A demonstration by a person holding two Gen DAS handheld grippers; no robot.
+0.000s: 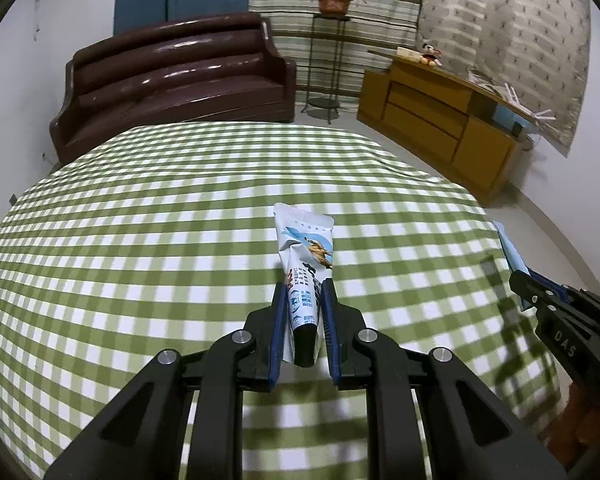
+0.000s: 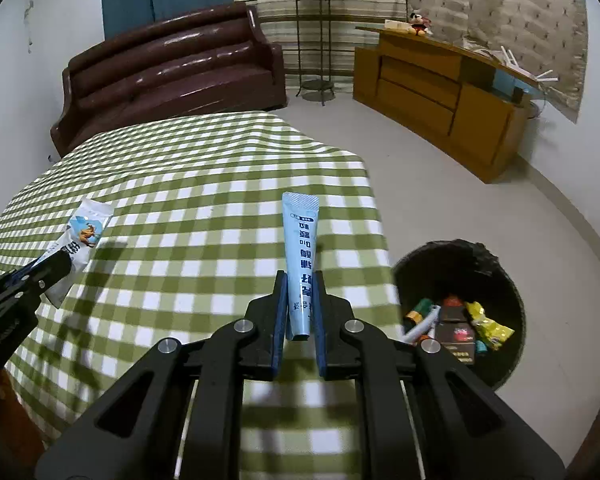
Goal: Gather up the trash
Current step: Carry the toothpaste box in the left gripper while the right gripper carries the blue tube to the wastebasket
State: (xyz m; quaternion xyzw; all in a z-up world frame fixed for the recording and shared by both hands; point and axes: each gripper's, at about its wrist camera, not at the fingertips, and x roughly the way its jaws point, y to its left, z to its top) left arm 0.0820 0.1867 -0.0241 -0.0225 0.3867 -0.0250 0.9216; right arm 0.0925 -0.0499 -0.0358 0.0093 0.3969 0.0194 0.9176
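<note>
My left gripper (image 1: 305, 286) is shut on a white tube with a camel picture (image 1: 306, 248), held above the green checked tablecloth (image 1: 160, 220). It also shows in the right wrist view (image 2: 82, 236). My right gripper (image 2: 300, 280) is shut on a light blue tube (image 2: 300, 236), held above the table's right side. The right gripper and its blue tube (image 1: 510, 254) show at the right edge of the left wrist view. A black trash bin (image 2: 500, 276) stands on the floor right of the table, holding several wrappers and a dark box.
A brown leather sofa (image 1: 172, 76) stands behind the table. A wooden cabinet (image 1: 440, 120) lines the right wall. A metal plant stand with a potted plant (image 1: 332, 0) is between them. Grey floor (image 2: 400, 168) lies right of the table.
</note>
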